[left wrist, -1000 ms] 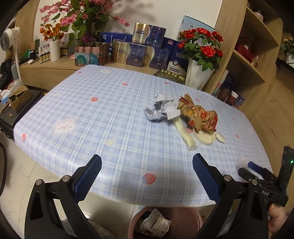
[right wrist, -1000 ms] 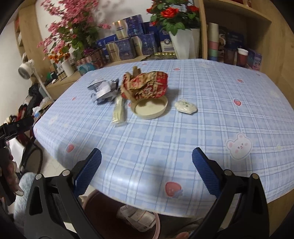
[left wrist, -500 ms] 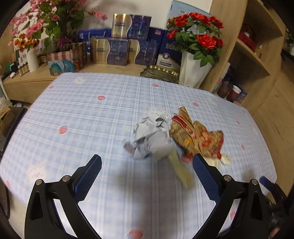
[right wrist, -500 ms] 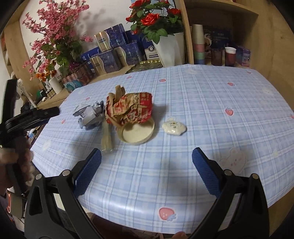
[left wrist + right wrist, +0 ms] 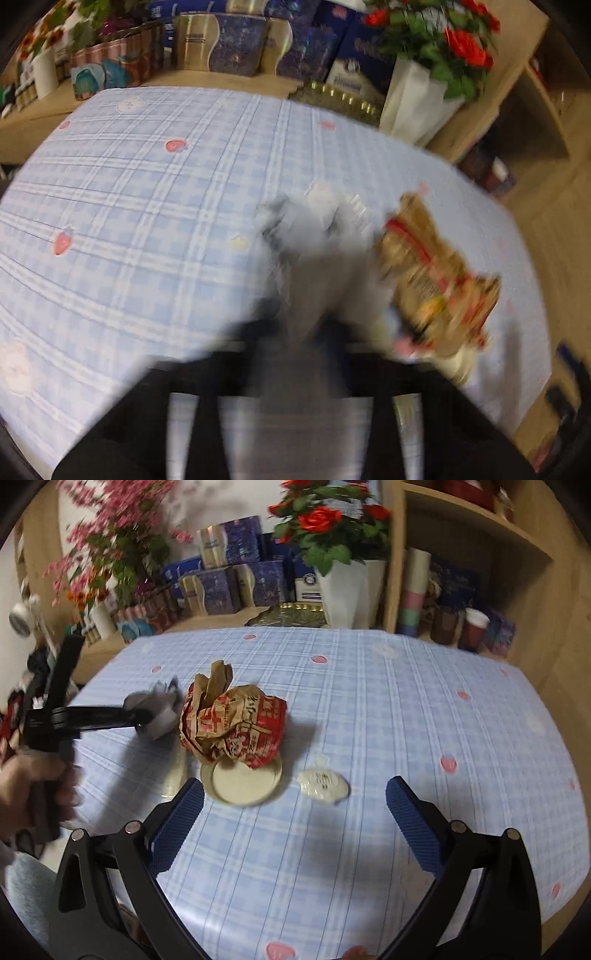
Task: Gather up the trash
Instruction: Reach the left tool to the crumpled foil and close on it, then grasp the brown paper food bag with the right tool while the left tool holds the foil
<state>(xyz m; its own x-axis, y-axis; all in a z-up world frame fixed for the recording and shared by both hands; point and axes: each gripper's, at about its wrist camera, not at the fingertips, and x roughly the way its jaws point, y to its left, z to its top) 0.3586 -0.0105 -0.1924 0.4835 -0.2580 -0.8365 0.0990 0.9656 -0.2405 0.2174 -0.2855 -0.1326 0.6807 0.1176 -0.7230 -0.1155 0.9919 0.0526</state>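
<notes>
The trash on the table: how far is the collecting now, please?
Done: nothing is visibly cleared in these views. In hand: the left gripper has shut on the grey crumpled paper. Left on the tablecloth: the red-and-brown wrapper, the round lid, the small white packet and a pale strip. The right gripper is open and empty.

Blue plaid tablecloth [image 5: 406,709], red-brown wrapper [image 5: 236,727]
</notes>
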